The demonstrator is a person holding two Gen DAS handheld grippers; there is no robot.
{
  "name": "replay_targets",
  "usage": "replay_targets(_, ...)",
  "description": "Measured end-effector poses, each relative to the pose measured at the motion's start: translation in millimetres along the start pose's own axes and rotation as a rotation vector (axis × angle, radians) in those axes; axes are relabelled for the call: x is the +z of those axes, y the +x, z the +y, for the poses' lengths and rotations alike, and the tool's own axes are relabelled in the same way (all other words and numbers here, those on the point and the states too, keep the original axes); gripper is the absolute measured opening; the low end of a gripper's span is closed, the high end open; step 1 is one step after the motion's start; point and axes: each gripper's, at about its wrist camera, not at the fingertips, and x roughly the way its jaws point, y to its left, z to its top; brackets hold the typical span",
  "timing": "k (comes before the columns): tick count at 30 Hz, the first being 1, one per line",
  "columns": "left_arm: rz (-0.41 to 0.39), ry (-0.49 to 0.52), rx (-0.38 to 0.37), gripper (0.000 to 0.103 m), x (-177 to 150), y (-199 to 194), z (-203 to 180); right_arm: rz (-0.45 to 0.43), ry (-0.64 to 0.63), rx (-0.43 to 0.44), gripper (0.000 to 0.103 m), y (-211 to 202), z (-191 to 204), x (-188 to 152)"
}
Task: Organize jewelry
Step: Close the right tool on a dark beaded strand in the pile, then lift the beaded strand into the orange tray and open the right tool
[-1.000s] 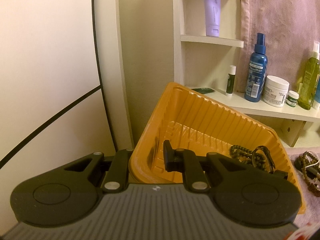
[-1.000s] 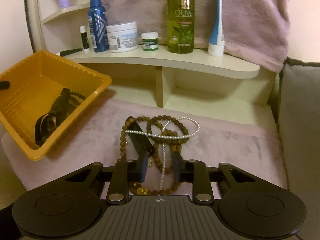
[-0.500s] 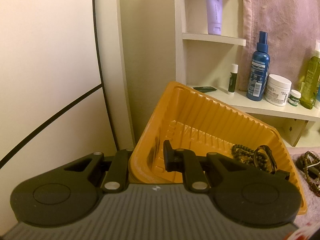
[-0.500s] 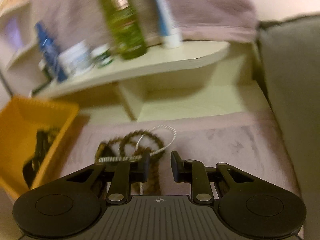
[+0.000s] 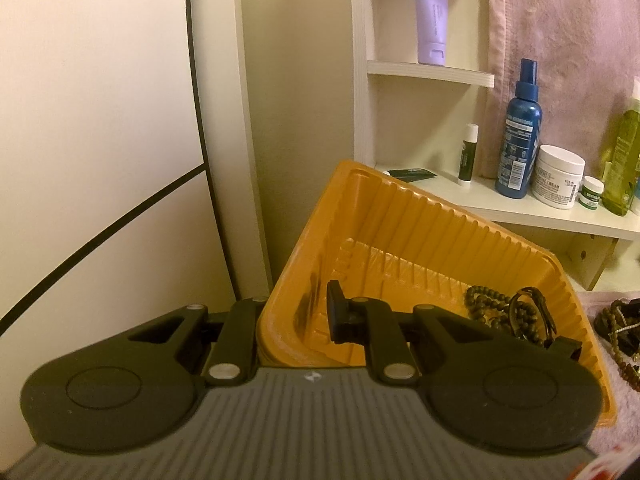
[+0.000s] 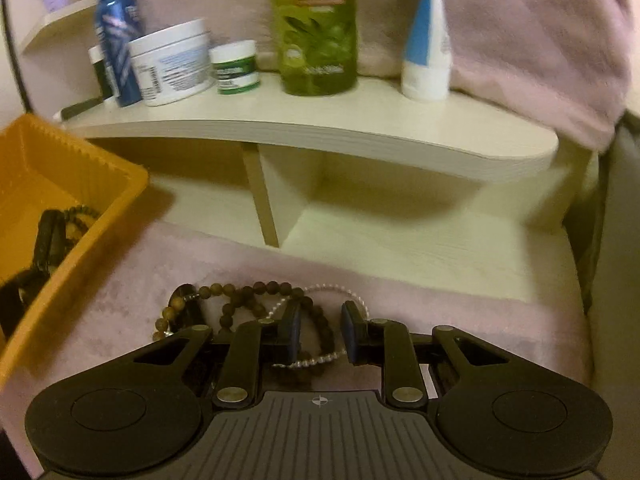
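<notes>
My left gripper (image 5: 296,316) is shut on the near corner wall of the orange tray (image 5: 400,216). One finger is inside and the other outside. The tray is tilted and holds dark bead bracelets (image 5: 488,304) and a dark strap (image 5: 536,312). On the pink cloth to its right lies a pile of brown bead strands (image 6: 240,292) with a white pearl strand (image 6: 332,290). My right gripper (image 6: 322,330) hangs low over that pile, open. Beads lie under the gap between its fingers, and the pads press on nothing. The tray (image 6: 80,184) shows at the left of the right wrist view.
A cream shelf (image 6: 360,136) behind the cloth carries a blue spray bottle (image 5: 520,132), a white jar (image 5: 558,176), a green bottle (image 6: 316,28) and a blue-white tube (image 6: 426,40). A pink towel (image 6: 520,20) hangs behind. A grey cushion (image 6: 616,240) borders the right.
My right gripper has come down and closer to the bead pile, so the strands now sit right at its fingertips. The left gripper and tray have not moved.
</notes>
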Motion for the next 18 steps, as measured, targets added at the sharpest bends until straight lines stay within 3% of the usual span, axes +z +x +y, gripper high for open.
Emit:
replay_targets(2,0.0,-0.001,0.001,0.014,0,0,0,-0.002,-0.061,-0.013,0.01,1,6,-1)
replay_targets(4,0.0,-0.003,0.002,0.014,0,0,0,-0.005,-0.087,0.0,0.007,1,8,-2)
replay_targets(6,-0.001,-0.005,0.001,0.014,-1,0,0,-0.012,-0.088,0.004,0.007,-1,8,-2)
replay_targets(13,-0.008,-0.008,-0.008,0.014,0,-1,1,-0.214,0.083,0.11,0.007,-57,-1,7)
replay_targets(18,-0.01,-0.014,-0.014,0.014,-2,-3,4,-0.291,0.176,0.194,0.007,-89,3,22)
